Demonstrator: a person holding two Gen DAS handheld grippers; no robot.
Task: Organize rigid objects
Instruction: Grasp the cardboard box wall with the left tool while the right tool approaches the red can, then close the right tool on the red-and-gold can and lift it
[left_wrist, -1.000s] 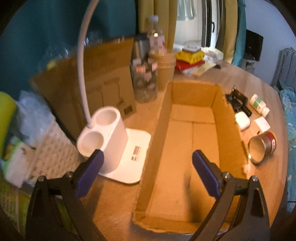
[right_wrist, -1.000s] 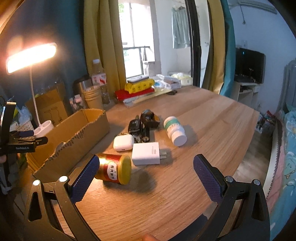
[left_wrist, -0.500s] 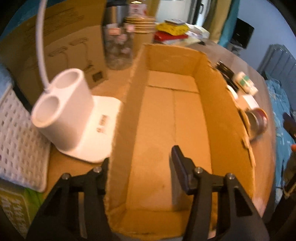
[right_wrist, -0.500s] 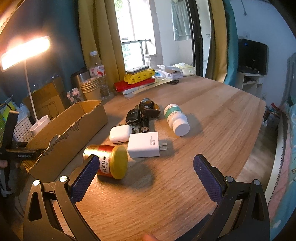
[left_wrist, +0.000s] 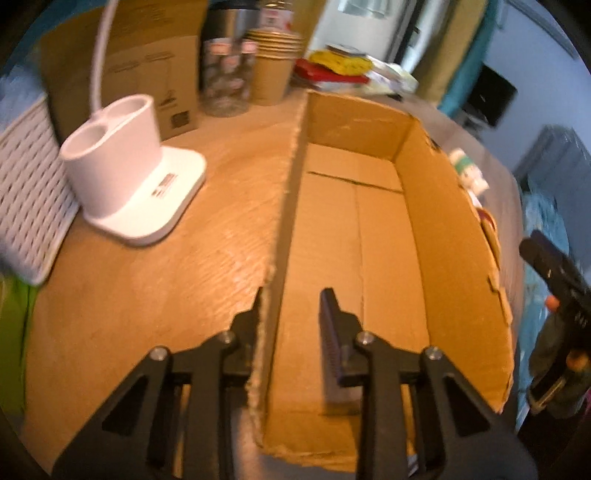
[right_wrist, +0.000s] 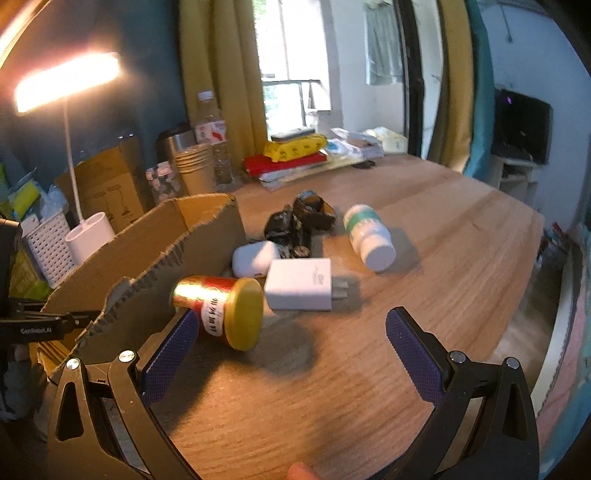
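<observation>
An empty open cardboard box (left_wrist: 369, 229) lies on the wooden table; it also shows in the right wrist view (right_wrist: 147, 254). My left gripper (left_wrist: 291, 317) straddles the box's left wall, jaws narrowed around it; a firm pinch is not clear. My right gripper (right_wrist: 291, 343) is open and empty above the table. Ahead of it lie a gold tin with a yellow lid (right_wrist: 221, 310), a white charger (right_wrist: 301, 284), a white earbud case (right_wrist: 255, 258), a white bottle with a green label (right_wrist: 367, 236) and black clips (right_wrist: 299, 221).
A white lamp base (left_wrist: 129, 177) and a white basket (left_wrist: 26, 199) stand left of the box. A cardboard carton (left_wrist: 147, 66), jars, paper cups (left_wrist: 273, 62) and stacked packets (right_wrist: 291, 155) line the back. The table's edge is at the right.
My left gripper has moved onto the box's left wall and narrowed around it. My right gripper has moved forward and left, closer to the gold tin.
</observation>
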